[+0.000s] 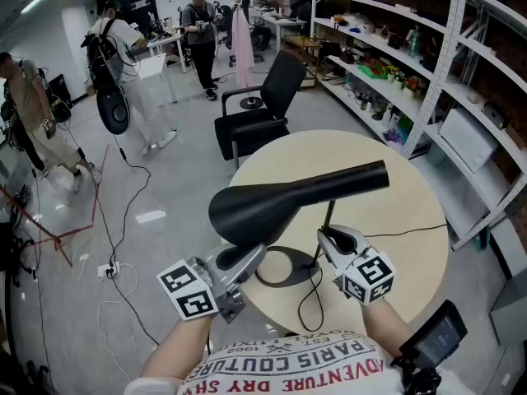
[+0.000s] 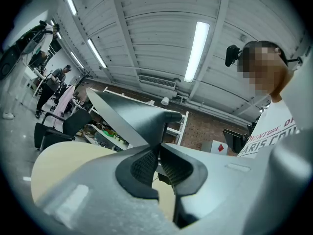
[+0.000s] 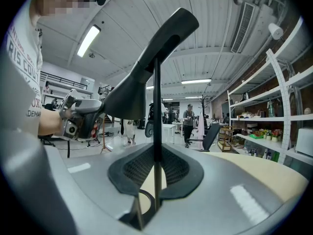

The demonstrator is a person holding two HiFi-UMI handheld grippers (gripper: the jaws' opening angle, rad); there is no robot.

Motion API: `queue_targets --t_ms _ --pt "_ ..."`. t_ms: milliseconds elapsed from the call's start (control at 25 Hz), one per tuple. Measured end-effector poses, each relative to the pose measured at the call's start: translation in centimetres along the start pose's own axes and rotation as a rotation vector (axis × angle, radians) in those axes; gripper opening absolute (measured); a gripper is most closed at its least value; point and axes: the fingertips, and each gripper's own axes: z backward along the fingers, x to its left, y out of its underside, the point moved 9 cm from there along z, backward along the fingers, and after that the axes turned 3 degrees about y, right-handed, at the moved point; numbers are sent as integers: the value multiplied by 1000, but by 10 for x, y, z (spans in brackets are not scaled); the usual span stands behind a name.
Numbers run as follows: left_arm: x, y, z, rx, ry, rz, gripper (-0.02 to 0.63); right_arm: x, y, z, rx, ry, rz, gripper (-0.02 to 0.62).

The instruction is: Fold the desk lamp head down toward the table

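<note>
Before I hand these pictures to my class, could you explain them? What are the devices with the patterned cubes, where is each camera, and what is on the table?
There is no robot here. A person holds a two-jaw gripper in each hand, and the patterned cubes are part of those grippers. The head view comes from a camera on the person's head, looking down. The left and right gripper views come from a camera riding on each gripper, looking along its jaws. On the round table stands a black desk lamp with a ring base, a thin stem, a long lamp head and a cord. The left gripper is closed on the lamp head's lower edge. The right gripper is closed on the stem.
</note>
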Motion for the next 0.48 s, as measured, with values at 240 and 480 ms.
queue_targets --t_ms 240,480 --pt "0 12 -3 -32 10 36 20 0 1 1 -8 -6 -9 41" --pt "1 19 -5 -61 30 55 18 1 1 1 -13 -3 -12 41"
